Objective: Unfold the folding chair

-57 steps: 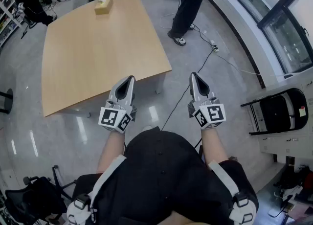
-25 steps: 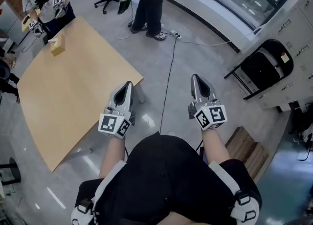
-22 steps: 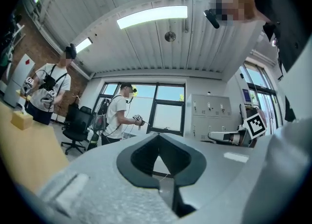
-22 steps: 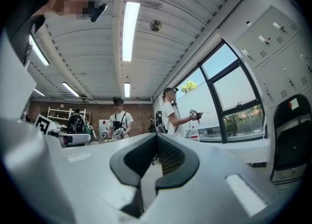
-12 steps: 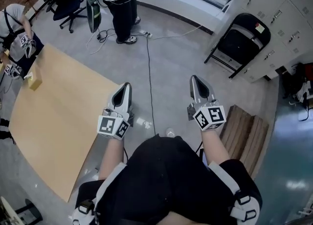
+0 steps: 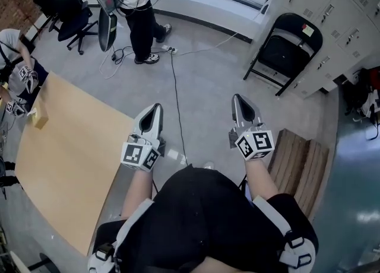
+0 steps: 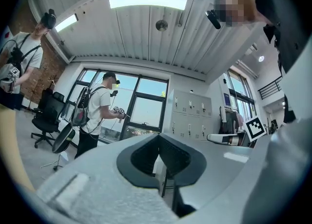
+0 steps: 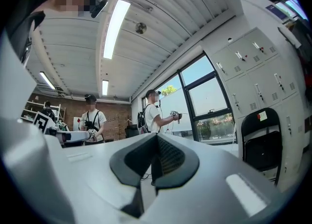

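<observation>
Folding chair [image 6: 284, 52] bears a small, illegible label [image 6: 307, 30].

We're looking steeply down from head height, with the folding chair [image 6: 284, 49] well ahead by the lockers [image 6: 335, 5]. Both gripper views sit right behind their own jaws, facing roughly level across the room. The right one shares that chair with the head view.

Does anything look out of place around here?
Nothing spilled or damaged. One loose cable trails across the open floor, a possible trip hazard; the folding chair stands folded against the lockers.
</observation>
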Action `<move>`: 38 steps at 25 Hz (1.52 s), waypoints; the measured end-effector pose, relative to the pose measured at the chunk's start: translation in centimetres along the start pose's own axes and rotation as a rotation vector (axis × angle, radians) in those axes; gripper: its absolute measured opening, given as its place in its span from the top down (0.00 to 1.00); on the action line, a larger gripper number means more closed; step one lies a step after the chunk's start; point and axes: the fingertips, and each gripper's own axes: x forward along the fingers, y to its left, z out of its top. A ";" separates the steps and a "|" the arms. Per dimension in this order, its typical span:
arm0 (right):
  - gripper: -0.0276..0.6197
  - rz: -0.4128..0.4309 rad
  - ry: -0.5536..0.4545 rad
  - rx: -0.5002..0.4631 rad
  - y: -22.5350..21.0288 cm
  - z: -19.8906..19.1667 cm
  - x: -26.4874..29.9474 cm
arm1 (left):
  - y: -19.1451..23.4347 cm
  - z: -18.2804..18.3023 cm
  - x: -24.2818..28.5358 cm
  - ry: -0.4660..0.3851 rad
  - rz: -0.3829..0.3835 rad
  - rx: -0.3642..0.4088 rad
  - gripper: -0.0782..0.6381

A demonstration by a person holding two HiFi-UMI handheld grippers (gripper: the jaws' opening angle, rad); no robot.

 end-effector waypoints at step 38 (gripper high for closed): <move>0.95 -0.646 -0.040 -0.022 -31.0 3.1 -16.8 | -24.5 -10.0 31.2 0.091 -0.571 -0.051 0.89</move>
